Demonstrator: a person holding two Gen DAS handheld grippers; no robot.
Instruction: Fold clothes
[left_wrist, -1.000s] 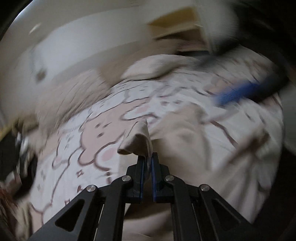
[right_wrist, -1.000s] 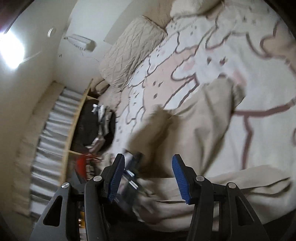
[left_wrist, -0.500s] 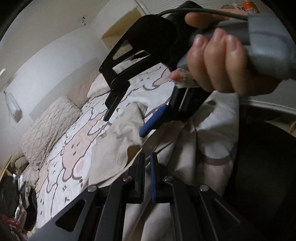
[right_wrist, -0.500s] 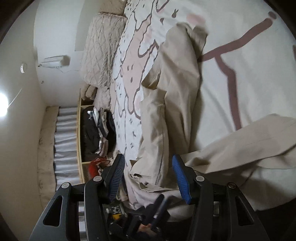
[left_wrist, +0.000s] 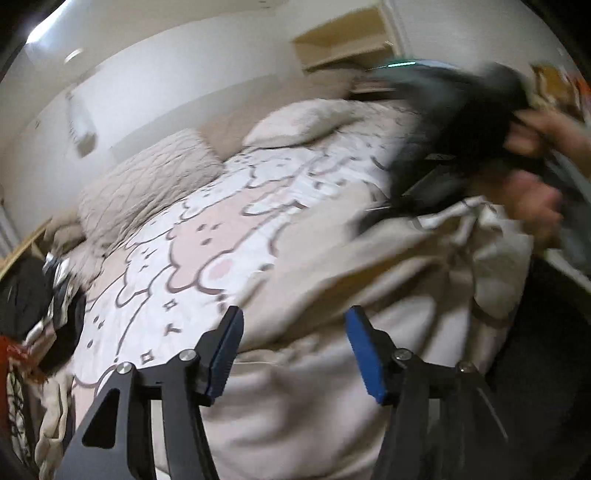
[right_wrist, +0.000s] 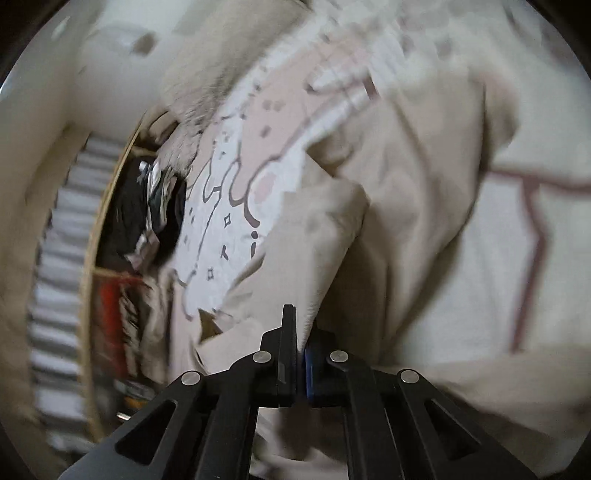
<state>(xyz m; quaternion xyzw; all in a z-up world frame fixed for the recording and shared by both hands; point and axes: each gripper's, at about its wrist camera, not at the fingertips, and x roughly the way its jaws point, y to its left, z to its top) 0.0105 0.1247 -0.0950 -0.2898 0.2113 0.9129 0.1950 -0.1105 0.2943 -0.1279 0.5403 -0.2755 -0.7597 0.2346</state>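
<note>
Mid-fold, regrasp step. My right gripper (right_wrist: 300, 354) has just clamped shut on a fold of the beige garment (right_wrist: 388, 206) lying crumpled across the cartoon-print bedspread (left_wrist: 207, 258). My left gripper (left_wrist: 295, 354) has just let go, jaws wide, cloth below them, pads not pressing. Next, I reckon: left needs a fresh edge, then pull flat. Bedside shelf (right_wrist: 122, 236) holds dark clothes.

Cartoon-print bed (left_wrist: 229, 236), beige garment (left_wrist: 332, 387), pillows (left_wrist: 147, 184)

Both wrist views close, angled down; share bed (left_wrist: 192, 236), garment (right_wrist: 424, 192)
</note>
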